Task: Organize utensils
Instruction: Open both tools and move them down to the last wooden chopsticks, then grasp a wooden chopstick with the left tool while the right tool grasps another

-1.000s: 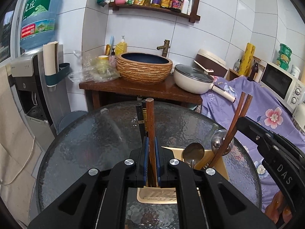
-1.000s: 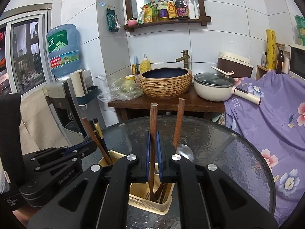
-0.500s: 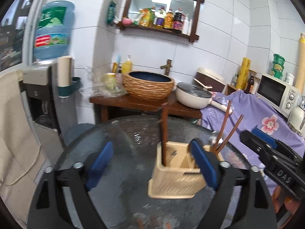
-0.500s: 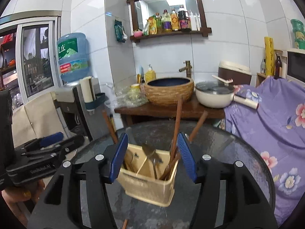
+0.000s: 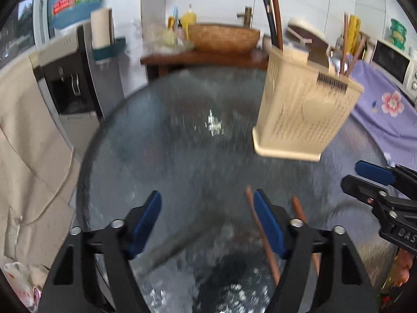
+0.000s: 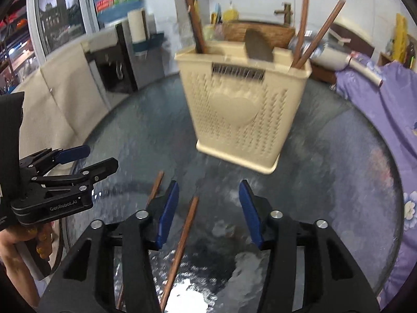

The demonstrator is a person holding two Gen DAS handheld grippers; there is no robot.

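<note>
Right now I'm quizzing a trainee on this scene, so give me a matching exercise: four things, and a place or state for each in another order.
Things:
1 utensil holder
2 loose chopsticks
3 spoon
4 flowered cloth

States:
A lying flat on the glass table
B purple, beside the table
C beige, upright on the table
D bowl up inside the holder

Pairs: 1-C; 2-A; 3-D; 4-B

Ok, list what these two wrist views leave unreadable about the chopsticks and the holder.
- Chopsticks on the table: right wrist view, lower ends hidden behind the right gripper; left wrist view, the pair is partly behind the left gripper.
- Utensil holder: both views, motion blur; its dividers and contents below the rim are hidden by its wall.
- Spoon: blurred, handle hidden inside.
</note>
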